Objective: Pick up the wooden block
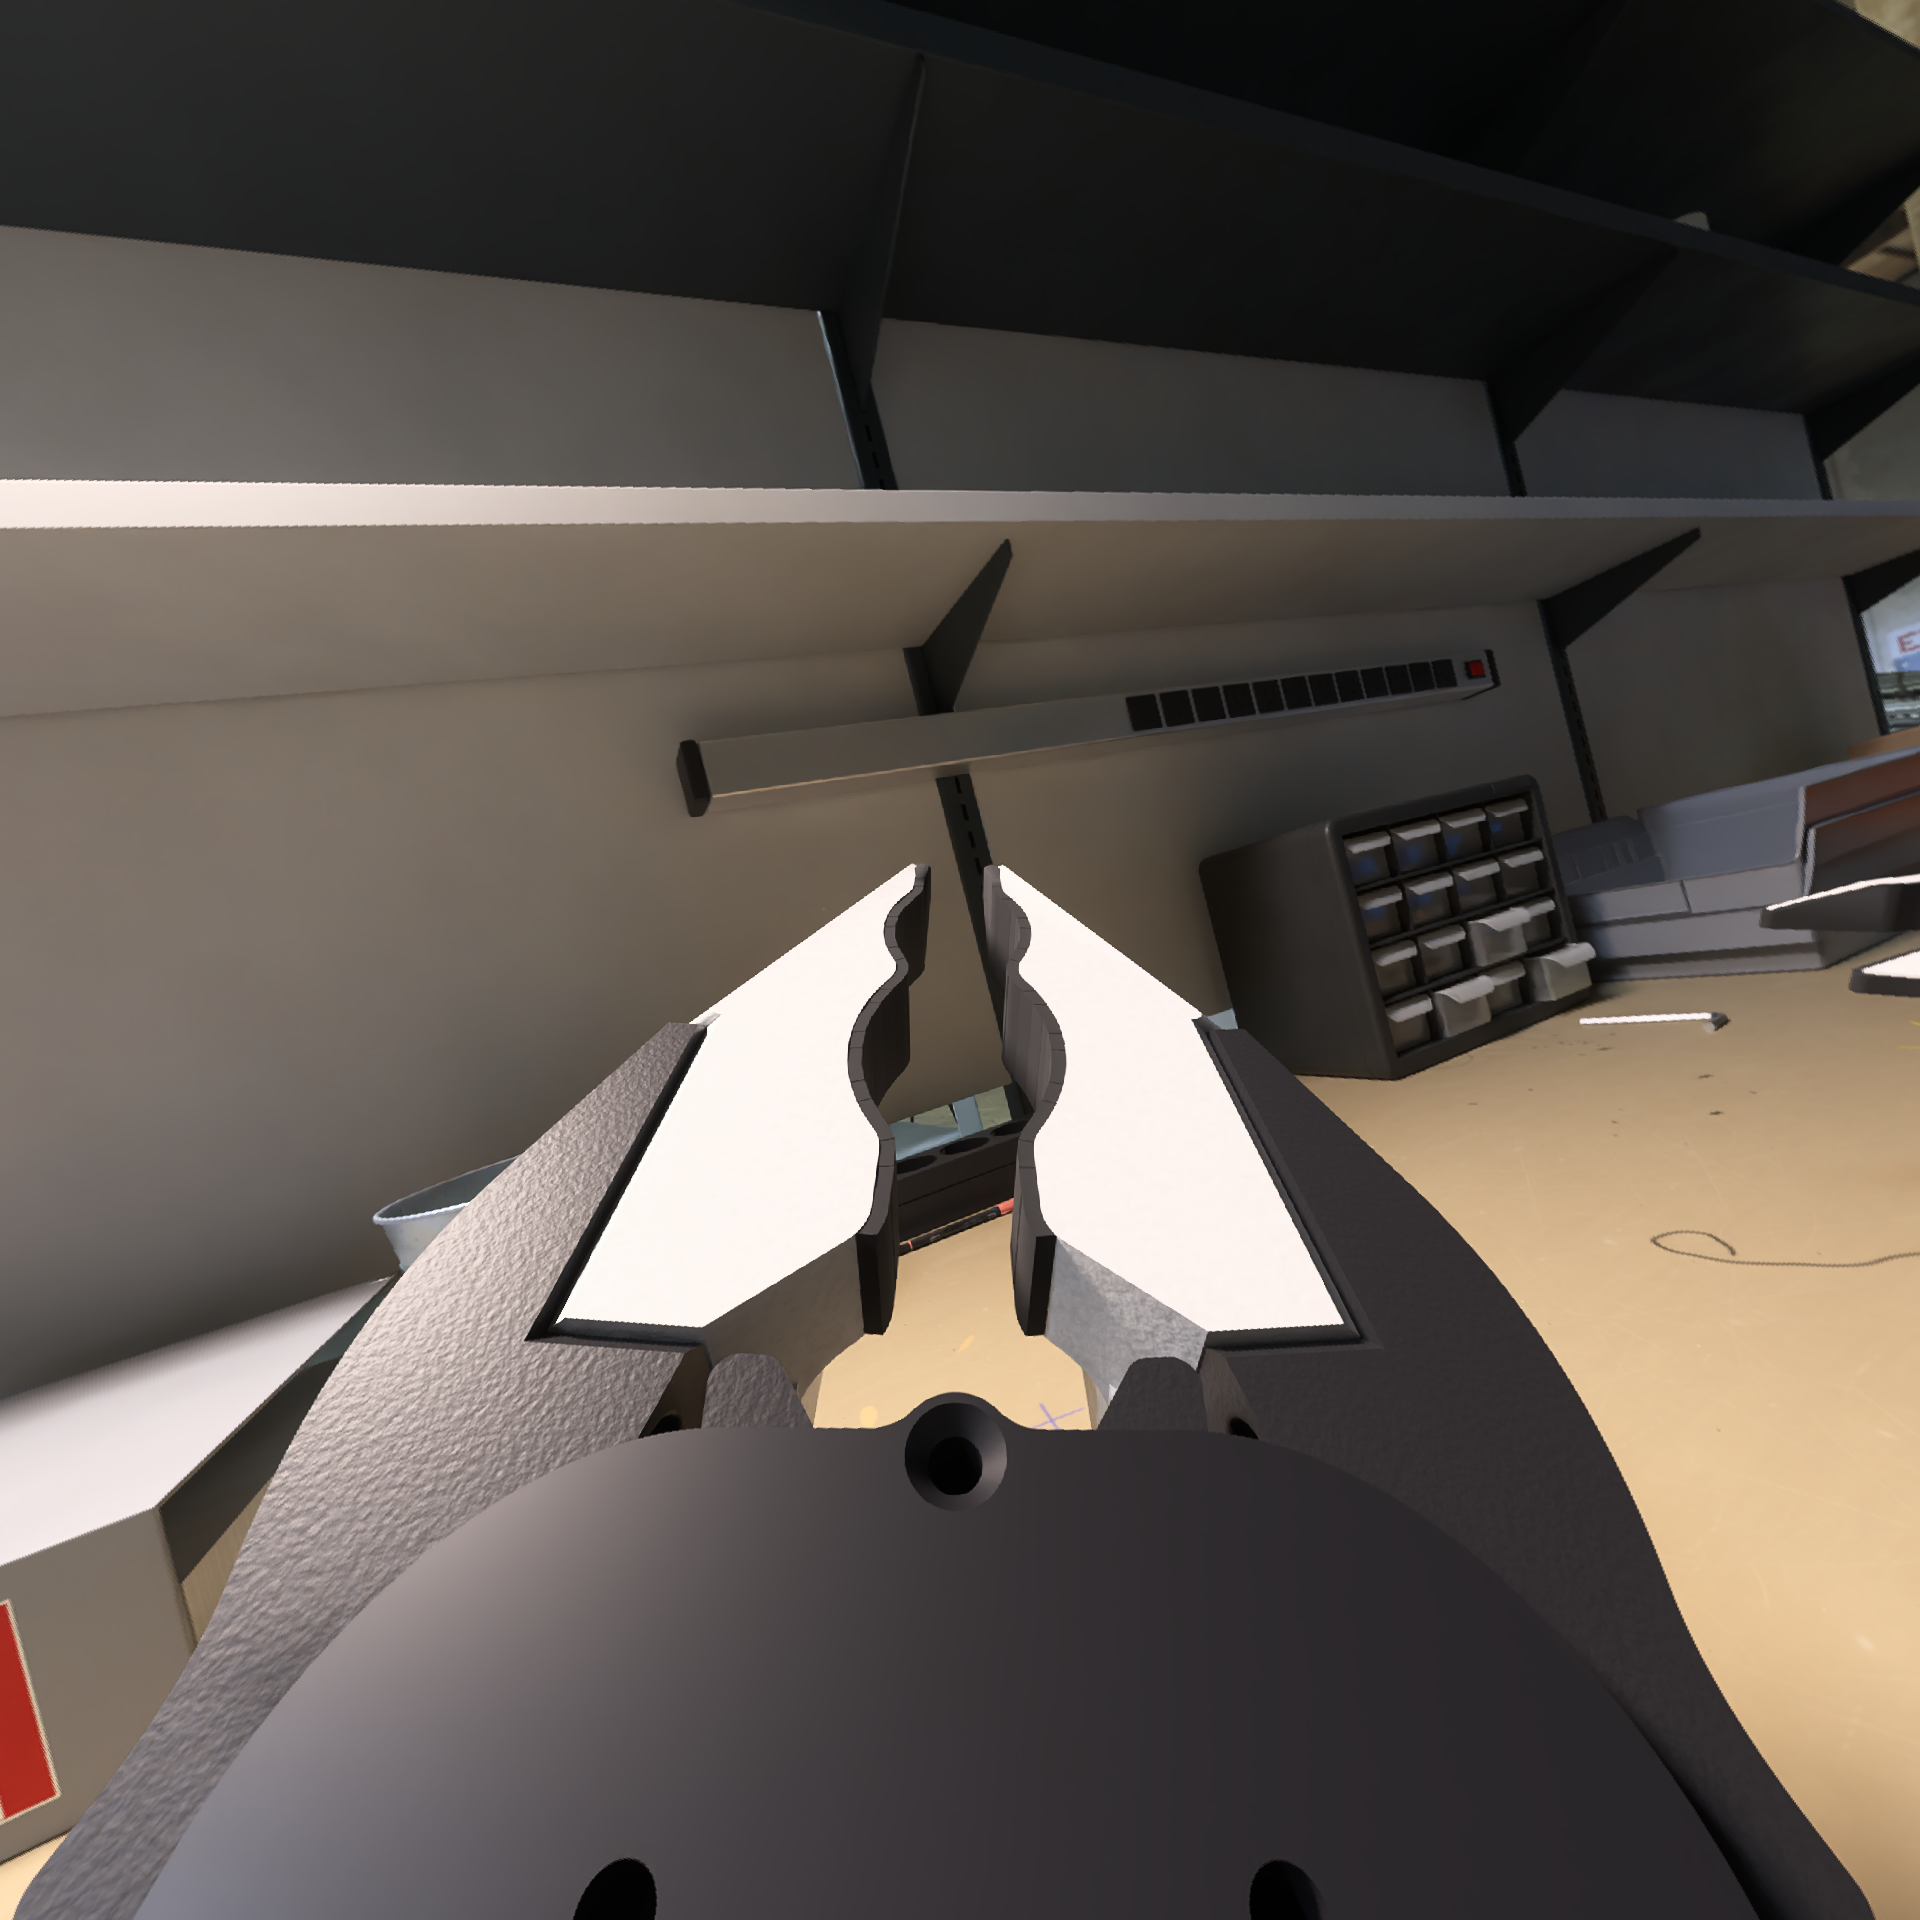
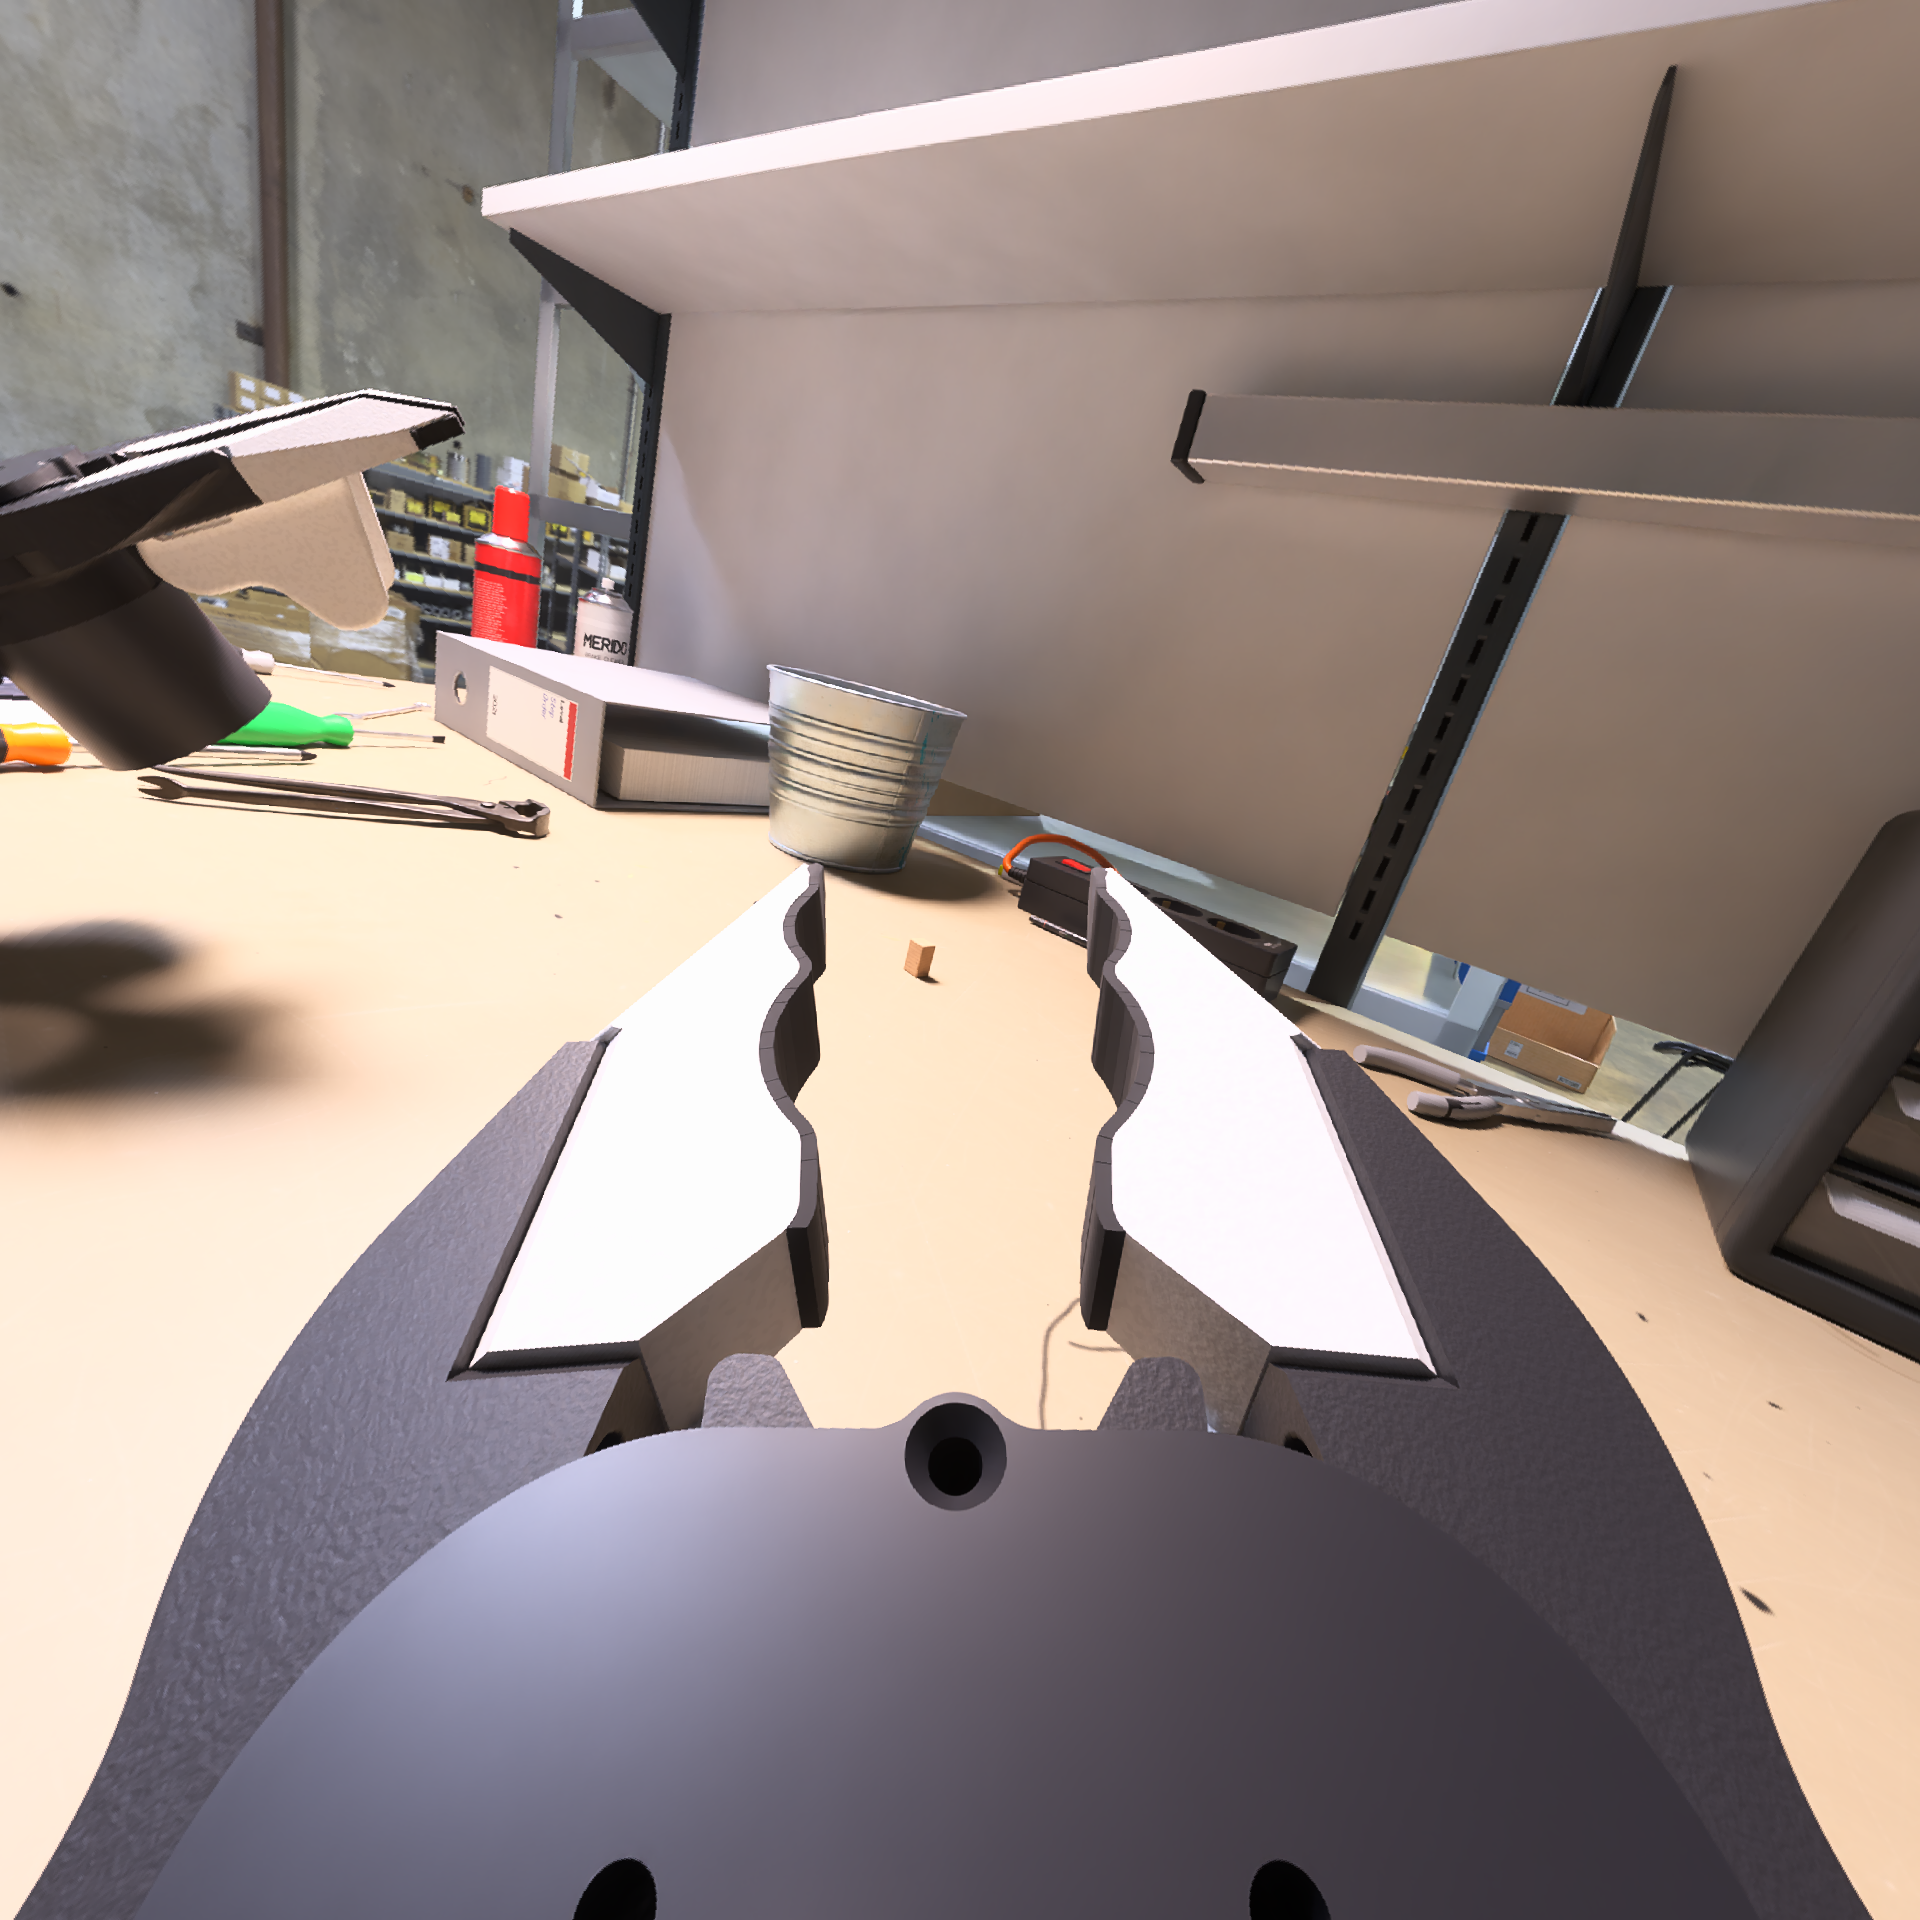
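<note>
Lining up on the wooden block (image 2: 920, 958), the right tool (image 2: 956, 904) has its fingers spread wide apart w/ nothing between them; the block sits alone on the tan bench (image 2: 312, 1143), framed in the gap but well ahead of the tips, near the metal bucket (image 2: 854, 769) and the black power strip (image 2: 1164, 914) by the back wall. Left tool (image 1: 957, 878) is nearly together, only a thin slit between the tips, holding nothing, raised above the bench and aimed at the wall; the block doesn't show in its view. Progress, as I judge it: early approach only. No contact, no grip, no lift yet. Left to do: advance right tool to straddle the block, close, raise. Count: 1 block, 2 tools, 1 bucket, 1 grey ring binder (image 2: 582, 717) lying flat, 2 spray cans (1 red (image 2: 507, 571), 1 grey (image 2: 606, 623)), 1 pair of long black pincers (image 2: 353, 800), 1 green-handled screwdriver (image 2: 296, 724) plus an orange handle at the edge, 1 drawer cabinet (image 1: 1392, 925), 1 wall-mounted outlet bar (image 1: 1091, 727).
</note>
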### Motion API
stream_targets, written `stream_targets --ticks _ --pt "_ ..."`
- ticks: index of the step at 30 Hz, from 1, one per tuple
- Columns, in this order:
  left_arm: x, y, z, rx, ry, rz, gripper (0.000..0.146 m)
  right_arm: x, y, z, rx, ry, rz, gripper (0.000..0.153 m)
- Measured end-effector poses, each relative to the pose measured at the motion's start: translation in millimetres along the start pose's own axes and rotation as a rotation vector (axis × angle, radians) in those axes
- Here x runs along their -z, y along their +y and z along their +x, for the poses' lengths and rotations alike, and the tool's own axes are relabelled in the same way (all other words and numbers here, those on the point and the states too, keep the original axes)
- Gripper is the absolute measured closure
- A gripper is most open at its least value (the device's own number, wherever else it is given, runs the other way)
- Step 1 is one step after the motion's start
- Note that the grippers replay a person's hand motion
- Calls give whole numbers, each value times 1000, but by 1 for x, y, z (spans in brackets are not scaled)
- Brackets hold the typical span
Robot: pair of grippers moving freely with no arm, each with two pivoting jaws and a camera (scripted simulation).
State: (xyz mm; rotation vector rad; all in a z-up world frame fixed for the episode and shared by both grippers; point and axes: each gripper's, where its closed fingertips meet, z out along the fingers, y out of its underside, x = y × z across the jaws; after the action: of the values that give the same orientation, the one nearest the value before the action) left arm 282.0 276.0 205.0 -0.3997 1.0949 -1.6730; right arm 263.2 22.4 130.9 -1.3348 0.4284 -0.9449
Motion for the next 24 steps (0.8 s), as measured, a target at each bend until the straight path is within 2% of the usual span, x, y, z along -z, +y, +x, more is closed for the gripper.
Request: stream_targets --ticks 8,12,16,18,21,24 --pt "-1 0 28 -119 98 -7 140 -1 2 -2 1 -10 -11 103" --pt "0 5 65 -265 233 -16 146 -2 2 -2 0 -13 -14 104" --pt "7 17 105 -487 380 -26 146 -2 3 -3 2 -18 -19 104" --pt "10 22 116 -542 425 -30 146 -2 3 -3 1 -20 -22 104" --pt "9 26 117 -532 430 -48 146 -3 5 -5 3 -30 -35 104" --pt "6 34 109 -451 403 -81 146 -9 7 -12 6 -98 -109 111"
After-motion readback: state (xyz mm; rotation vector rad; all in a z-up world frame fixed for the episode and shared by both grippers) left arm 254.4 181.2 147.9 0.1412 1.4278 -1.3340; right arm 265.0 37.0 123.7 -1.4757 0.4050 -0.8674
